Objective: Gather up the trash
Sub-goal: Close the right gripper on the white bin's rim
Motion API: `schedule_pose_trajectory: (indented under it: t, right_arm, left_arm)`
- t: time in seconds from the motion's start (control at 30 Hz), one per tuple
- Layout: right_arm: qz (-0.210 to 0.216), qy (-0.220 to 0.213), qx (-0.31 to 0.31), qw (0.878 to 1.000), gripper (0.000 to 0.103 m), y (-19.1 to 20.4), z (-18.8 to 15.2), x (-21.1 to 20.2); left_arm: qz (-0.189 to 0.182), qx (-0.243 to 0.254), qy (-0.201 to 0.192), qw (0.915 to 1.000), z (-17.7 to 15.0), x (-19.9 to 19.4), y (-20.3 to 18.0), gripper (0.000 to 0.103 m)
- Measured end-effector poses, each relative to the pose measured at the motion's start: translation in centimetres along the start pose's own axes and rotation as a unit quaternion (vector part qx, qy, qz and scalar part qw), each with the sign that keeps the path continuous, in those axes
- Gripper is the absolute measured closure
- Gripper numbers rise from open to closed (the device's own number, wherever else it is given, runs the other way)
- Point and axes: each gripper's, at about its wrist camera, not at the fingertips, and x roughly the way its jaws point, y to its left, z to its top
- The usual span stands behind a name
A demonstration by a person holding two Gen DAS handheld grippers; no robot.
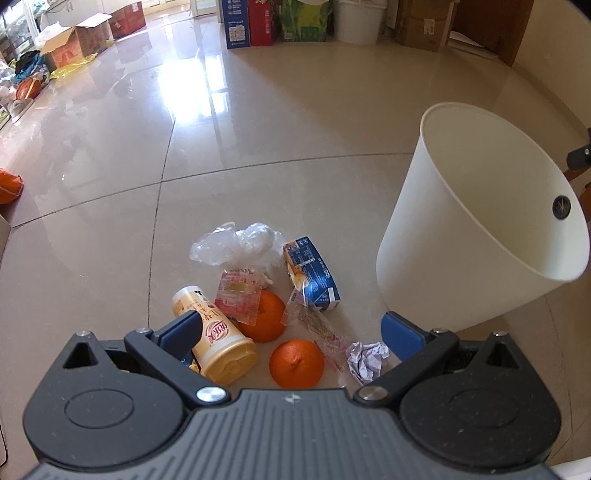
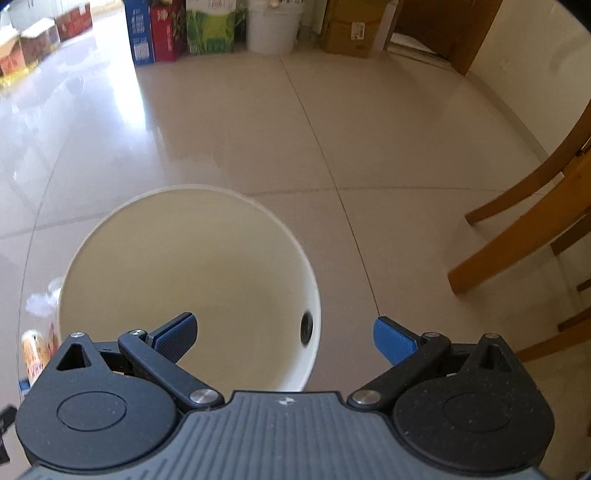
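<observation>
From the left wrist camera, a small heap of trash lies on the floor (image 1: 258, 129) just ahead of the left gripper (image 1: 291, 330), whose jaws stand wide and hold nothing. The heap has a yellow-capped bottle (image 1: 216, 341) lying on its side by the left finger, two oranges (image 1: 296, 363), a crumpled paper ball (image 1: 365, 360), a blue carton (image 1: 312, 275), pink wrappers (image 1: 236, 295) and a clear plastic bag (image 1: 236, 245) at the far side. To the right stands a white bin (image 1: 476, 236), empty, touching none of the trash. The floor is glossy beige tile with glare; cardboard boxes (image 1: 79, 38) line the far left.

From the right wrist camera, the right gripper (image 2: 284, 338) is also spread wide and empty, above the bin (image 2: 110, 236), its left finger over the opening. Wooden chair legs (image 2: 517, 236) stand at the right, well apart. Boxes (image 2: 159, 33) and a white bucket (image 2: 273, 29) sit along the far wall.
</observation>
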Motion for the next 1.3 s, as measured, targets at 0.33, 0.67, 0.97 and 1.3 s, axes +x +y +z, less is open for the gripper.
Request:
schedule_pose_trajectory:
  t: [0.33,0.67,0.97,1.3]
  right_arm:
    - [0.024,0.048,0.038,0.998,0.021,-2.3,0.2,4.2]
    - [0.035,0.065,0.064,0.995,0.046,-2.6,-0.3,6.8]
    - [0.025,0.075,0.067,0.995,0.079,-2.5,-0.8,8.1]
    - [-0.013,0.065,0.02,0.998,0.087,-0.5,-0.8,7.5]
  left_arm:
    - [-0.004,-0.003,0.002,1.0,-0.5,1.6,-0.4,0.001]
    - [0.0,-0.006,0.006,1.0,-1.2,2.3,-0.3,0.001]
    - [0.001,0.0,0.0,1.0,-1.6,2.5,-0.3,0.001]
    - [-0.008,0.011,0.0,0.9999,-2.7,3.3,-0.5,0.001]
